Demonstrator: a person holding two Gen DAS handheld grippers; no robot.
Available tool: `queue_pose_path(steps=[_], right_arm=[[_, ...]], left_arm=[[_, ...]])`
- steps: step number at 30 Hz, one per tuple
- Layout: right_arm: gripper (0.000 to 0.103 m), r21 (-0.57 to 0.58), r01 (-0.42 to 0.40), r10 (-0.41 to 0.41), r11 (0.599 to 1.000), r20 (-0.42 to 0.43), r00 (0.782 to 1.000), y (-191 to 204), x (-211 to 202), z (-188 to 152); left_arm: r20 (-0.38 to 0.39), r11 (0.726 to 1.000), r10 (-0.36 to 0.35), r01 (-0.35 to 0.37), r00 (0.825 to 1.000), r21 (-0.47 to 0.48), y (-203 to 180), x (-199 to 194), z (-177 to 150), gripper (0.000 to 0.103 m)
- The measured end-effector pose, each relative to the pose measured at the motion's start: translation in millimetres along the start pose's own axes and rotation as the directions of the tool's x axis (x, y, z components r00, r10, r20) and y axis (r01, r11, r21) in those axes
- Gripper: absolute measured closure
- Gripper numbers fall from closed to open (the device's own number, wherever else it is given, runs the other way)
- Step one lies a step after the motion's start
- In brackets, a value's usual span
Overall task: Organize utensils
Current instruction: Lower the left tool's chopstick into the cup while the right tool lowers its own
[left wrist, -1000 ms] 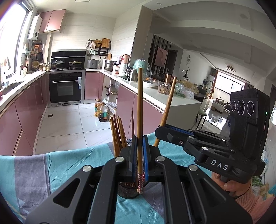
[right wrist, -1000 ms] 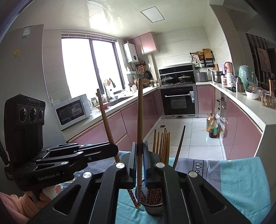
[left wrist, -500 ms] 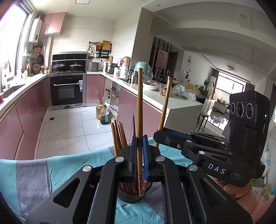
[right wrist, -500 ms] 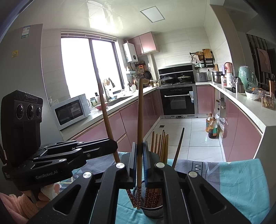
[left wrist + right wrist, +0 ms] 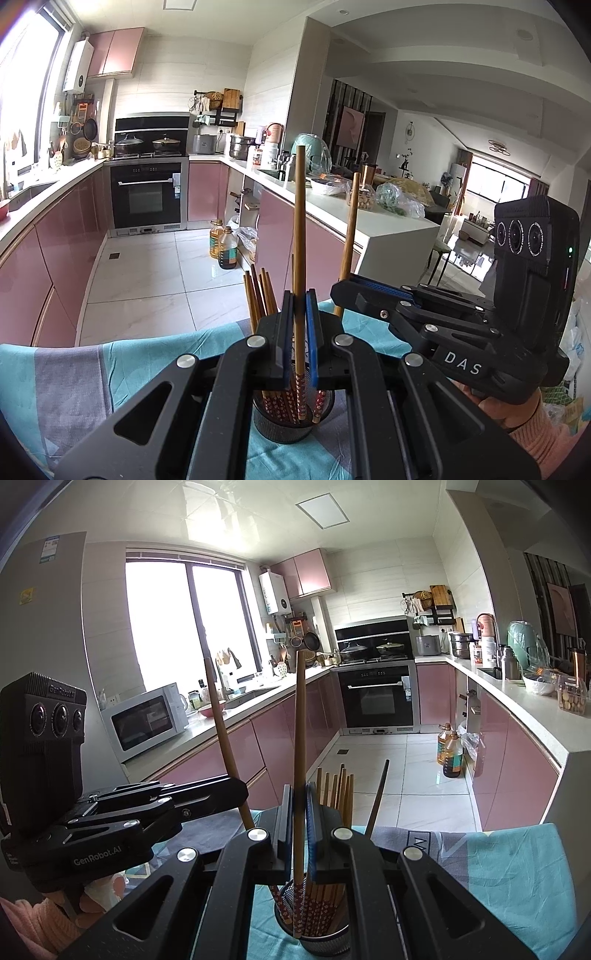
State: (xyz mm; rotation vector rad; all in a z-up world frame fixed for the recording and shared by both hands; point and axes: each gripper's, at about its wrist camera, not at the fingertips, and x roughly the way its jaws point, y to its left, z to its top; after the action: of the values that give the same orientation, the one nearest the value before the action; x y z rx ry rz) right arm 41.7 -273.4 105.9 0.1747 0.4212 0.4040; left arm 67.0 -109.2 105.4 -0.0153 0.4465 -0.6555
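- Left tongs (image 5: 299, 339) pinch 1 upright chopstick (image 5: 298, 229) over the mesh holder (image 5: 291, 424).
- Right tongs (image 5: 298, 827) pinch another chopstick (image 5: 300, 731).
- Chopsticks seem light, stiff, slippery; best gripped mid-shaft.

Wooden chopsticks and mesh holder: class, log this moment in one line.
left claw: shut on brown wooden chopstick | right claw: shut on second chopstick | tips over dark mesh holder

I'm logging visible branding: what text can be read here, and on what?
"DAS": right hand-held gripper, on its body.
"GenRobot.AI": left hand-held gripper, on its body.
"GenRobot.AI": the camera block on top of it.
Fridge stickers, cloth lettering: unreadable.
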Motion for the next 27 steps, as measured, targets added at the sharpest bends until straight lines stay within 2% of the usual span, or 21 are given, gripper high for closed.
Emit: queue_pose_path(steps=[27], right_arm=[[0.097, 0.025, 0.018, -0.017, 1.000, -0.039, 0.999, -1.5, 15.4, -4.6]], left_arm=[[-0.041, 1.000, 0.005, -0.005, 0.999, -0.009, 5.2, 17.1, 2.7, 0.096]])
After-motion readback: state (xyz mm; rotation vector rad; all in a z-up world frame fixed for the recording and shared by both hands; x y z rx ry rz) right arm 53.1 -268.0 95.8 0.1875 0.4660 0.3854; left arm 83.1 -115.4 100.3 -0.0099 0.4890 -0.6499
